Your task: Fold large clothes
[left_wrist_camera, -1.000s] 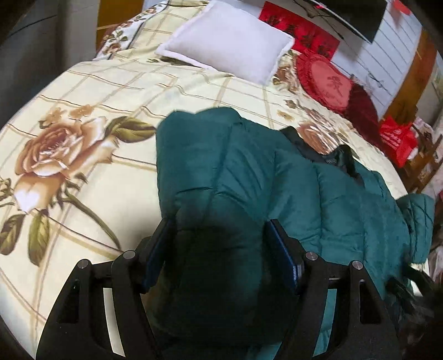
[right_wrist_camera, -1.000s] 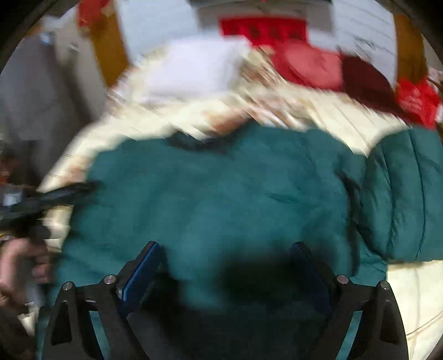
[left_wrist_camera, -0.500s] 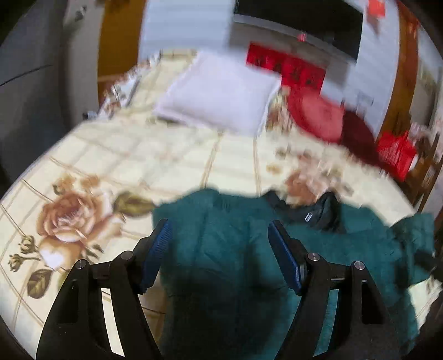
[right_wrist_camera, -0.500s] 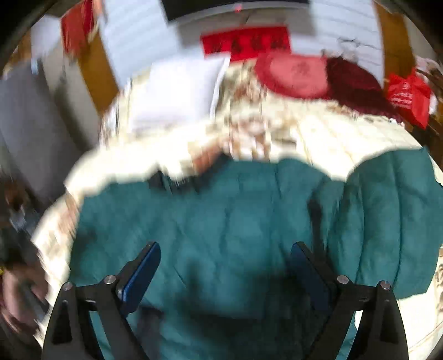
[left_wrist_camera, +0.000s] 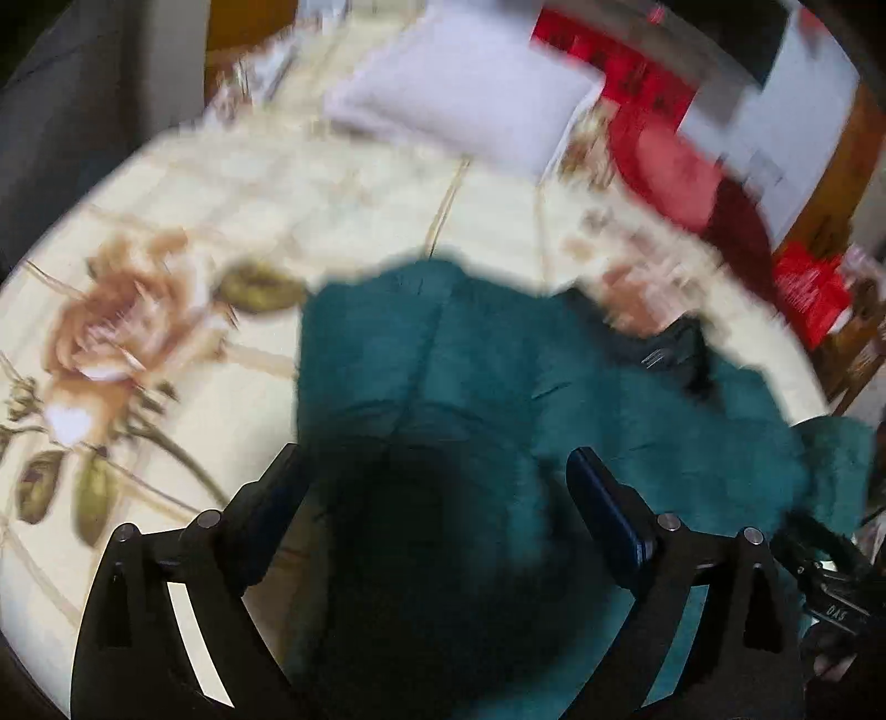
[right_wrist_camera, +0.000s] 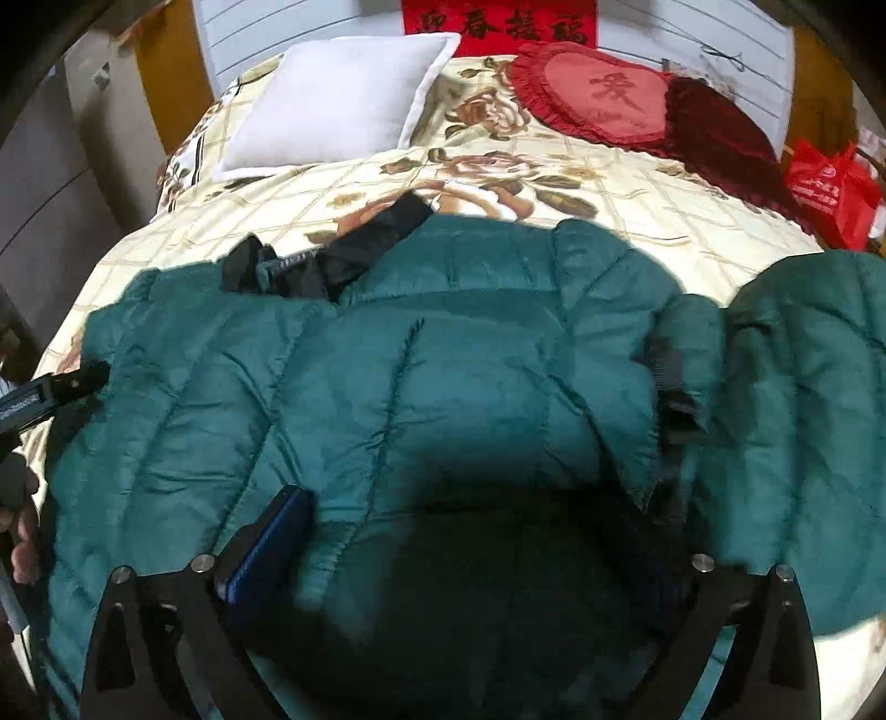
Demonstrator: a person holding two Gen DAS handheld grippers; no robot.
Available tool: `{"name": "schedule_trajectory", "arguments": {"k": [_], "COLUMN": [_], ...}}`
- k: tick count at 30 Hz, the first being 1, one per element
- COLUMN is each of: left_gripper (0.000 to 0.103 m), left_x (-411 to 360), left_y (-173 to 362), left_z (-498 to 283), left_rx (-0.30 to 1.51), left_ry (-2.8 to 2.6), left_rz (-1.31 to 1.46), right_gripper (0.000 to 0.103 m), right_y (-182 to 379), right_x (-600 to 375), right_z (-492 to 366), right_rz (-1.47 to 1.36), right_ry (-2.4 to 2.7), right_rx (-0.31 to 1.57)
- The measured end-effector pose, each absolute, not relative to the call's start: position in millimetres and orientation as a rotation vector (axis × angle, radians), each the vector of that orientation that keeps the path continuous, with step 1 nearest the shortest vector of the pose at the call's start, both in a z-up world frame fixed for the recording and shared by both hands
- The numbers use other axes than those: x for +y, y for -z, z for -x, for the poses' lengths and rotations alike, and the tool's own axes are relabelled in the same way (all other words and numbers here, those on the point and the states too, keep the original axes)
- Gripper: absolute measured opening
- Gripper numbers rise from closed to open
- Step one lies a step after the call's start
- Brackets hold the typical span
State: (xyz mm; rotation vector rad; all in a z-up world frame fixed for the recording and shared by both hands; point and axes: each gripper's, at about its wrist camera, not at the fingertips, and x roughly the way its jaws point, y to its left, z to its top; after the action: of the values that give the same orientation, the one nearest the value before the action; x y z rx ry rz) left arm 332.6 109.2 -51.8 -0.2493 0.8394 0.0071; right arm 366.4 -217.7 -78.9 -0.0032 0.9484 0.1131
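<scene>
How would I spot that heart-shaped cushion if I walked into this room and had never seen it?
Start at the bed with the rose-patterned cover and look to its head, below the red banner on the wall. To the right of the white pillow lies the heart-shaped cushion. It is red with a frilled edge and one character at its centre, brighter than the dark maroon cushion beside it.

Blurred left view, sharp right.

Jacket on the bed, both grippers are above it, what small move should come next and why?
Probably lower the right gripper onto the sleeve spread out to the right and fold it over the body. The jacket lies flat; the left side looks already folded in. Both grippers' jaws are opening and hold nothing.
</scene>
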Motion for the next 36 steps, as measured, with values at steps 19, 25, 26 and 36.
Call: {"name": "schedule_trajectory", "arguments": {"k": [19,25,26,36], "left_gripper": [0.093,0.093,0.093,0.093], "left_x": [55.4,66.7,69.6,75.7], "left_y": [58.5,90.2,91.1,94.3], "left_z": [-176.5,-177.1,-177.3,-177.6], "left_rx": [0.796,0.85,0.849,0.847], "left_ry": [0.134,0.053,0.047,0.066], "left_rz": [0.078,0.134,0.149,0.191], "right_gripper": [0.099,0.099,0.099,0.089], "right_y": [-5.1,-5.1,-4.2,34.6], "right_x": [-308.8,-442.9,-468.2,-605.2], "right_z": [-219.8,-184.8,-182.8,-255.4], "right_rz": [0.031,-0.136,-0.19,-0.473], "right_ry": [0.104,0.281,0.304,0.346], "right_rx": [0.83,0.833,0.825,0.804]}}
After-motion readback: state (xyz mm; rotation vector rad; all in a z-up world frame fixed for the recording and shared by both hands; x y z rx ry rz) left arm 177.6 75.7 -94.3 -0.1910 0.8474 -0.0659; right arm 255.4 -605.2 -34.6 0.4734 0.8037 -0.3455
